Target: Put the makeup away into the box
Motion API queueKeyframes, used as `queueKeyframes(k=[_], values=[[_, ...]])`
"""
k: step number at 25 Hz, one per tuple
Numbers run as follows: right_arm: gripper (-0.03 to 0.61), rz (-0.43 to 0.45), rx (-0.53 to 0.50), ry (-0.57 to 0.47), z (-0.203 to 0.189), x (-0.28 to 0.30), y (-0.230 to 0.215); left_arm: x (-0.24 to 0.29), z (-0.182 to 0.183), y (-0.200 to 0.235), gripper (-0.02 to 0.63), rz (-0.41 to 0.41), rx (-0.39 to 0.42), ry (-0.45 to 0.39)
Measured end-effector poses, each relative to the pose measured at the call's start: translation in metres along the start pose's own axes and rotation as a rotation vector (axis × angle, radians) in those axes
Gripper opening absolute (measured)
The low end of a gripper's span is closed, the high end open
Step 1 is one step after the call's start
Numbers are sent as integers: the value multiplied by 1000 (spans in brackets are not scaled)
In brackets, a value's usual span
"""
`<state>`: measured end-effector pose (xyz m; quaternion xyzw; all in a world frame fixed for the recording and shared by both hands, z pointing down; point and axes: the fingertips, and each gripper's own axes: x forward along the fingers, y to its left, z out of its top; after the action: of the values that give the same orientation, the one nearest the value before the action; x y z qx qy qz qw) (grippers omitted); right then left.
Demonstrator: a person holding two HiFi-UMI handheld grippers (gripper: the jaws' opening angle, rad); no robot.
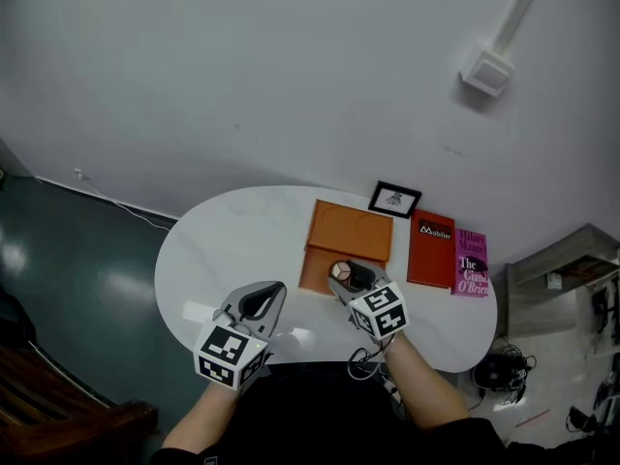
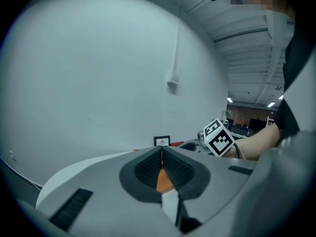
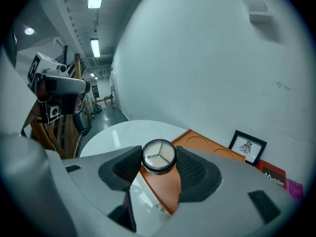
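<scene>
Standing near a pale wall [image 1: 242,66], the white table [image 1: 242,240] bears a box [image 1: 351,232].

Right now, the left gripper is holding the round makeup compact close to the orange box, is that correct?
Not quite: it is the right gripper that holds the round makeup compact close to the orange box, as the right gripper view shows. The left gripper is shut with nothing between its jaws.
</scene>
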<state>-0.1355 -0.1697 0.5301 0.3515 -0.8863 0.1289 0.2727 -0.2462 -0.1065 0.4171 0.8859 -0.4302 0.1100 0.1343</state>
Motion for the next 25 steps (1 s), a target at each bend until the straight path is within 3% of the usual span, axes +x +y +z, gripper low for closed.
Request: queueKeyframes(k=[14, 25], values=[[235, 65, -53, 148, -34, 55, 14, 3, -5, 31, 14, 30, -82, -9], [235, 128, -96, 251, -68, 97, -1, 21, -23, 44, 14, 70, -132, 66]])
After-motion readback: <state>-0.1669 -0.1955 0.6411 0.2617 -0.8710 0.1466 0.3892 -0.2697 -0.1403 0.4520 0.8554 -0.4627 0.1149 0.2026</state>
